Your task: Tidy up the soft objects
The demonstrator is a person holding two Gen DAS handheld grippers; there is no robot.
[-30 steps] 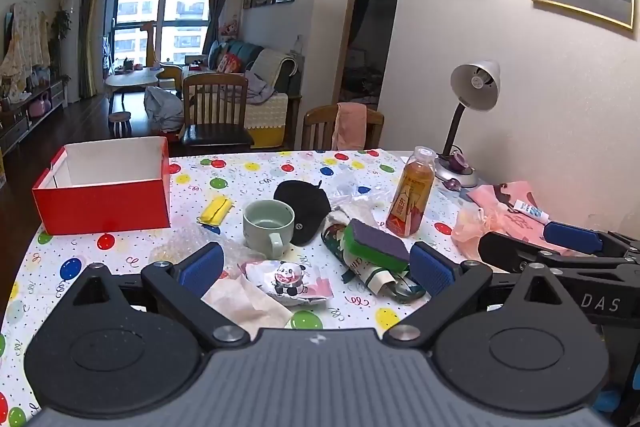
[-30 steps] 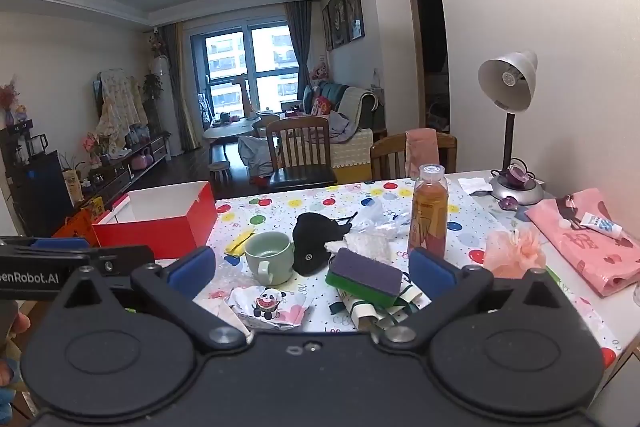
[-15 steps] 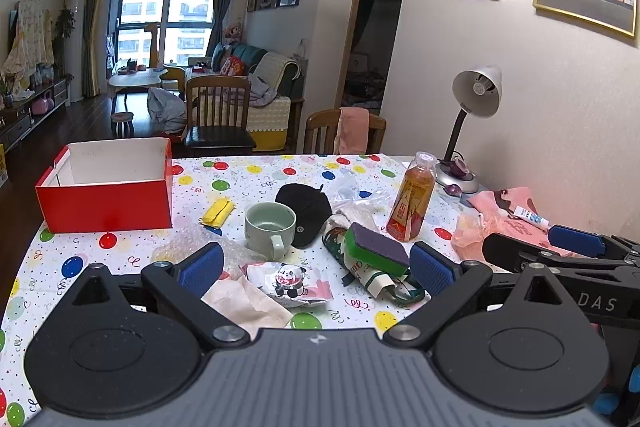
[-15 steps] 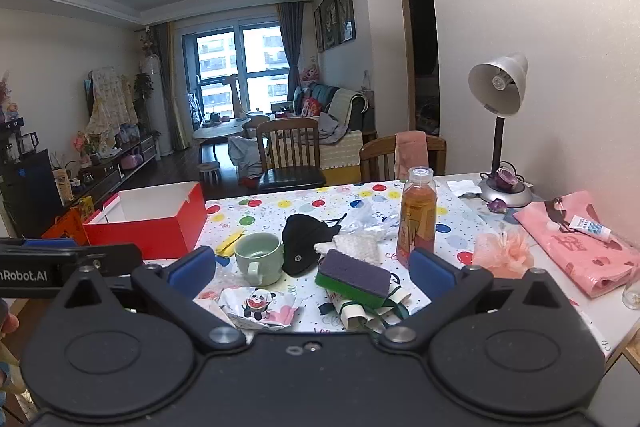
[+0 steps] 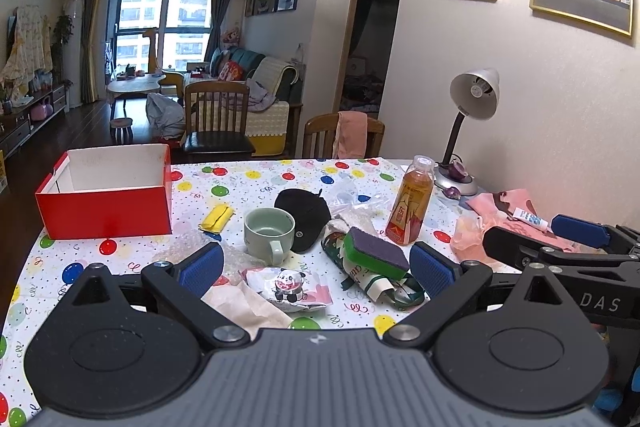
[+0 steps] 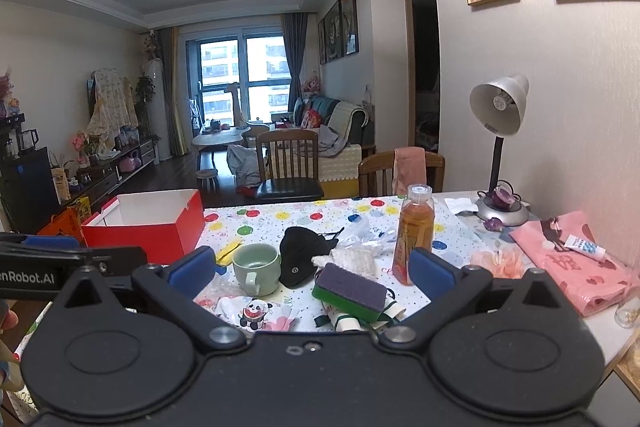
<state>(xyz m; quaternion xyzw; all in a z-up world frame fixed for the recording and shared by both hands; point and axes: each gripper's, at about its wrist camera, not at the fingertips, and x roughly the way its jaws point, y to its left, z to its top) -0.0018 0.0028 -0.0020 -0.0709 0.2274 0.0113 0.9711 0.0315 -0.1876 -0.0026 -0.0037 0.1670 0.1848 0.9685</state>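
Soft things lie on the spotted tablecloth: a green and purple sponge point(image 5: 374, 253) point(image 6: 352, 293), a black cap point(image 5: 306, 213) point(image 6: 302, 259), a panda packet point(image 5: 286, 285) point(image 6: 254, 311), a yellow cloth point(image 5: 217, 217), a pink mesh puff point(image 5: 468, 233) point(image 6: 500, 261) and a pink bag point(image 6: 576, 259). An open red box point(image 5: 106, 215) point(image 6: 146, 233) stands at the left. My left gripper point(image 5: 316, 267) is open and empty above the near edge. My right gripper point(image 6: 310, 269) is open and empty beside it.
A green mug point(image 5: 270, 233) stands mid-table next to the cap. An orange drink bottle point(image 5: 412, 205) is right of the sponge. A desk lamp point(image 5: 470, 123) stands by the wall at the right. Two wooden chairs point(image 5: 218, 119) are behind the table.
Both grippers have risen and tilted slightly, so the table sits a little lower in each view. No object has moved and the jaws stay open.
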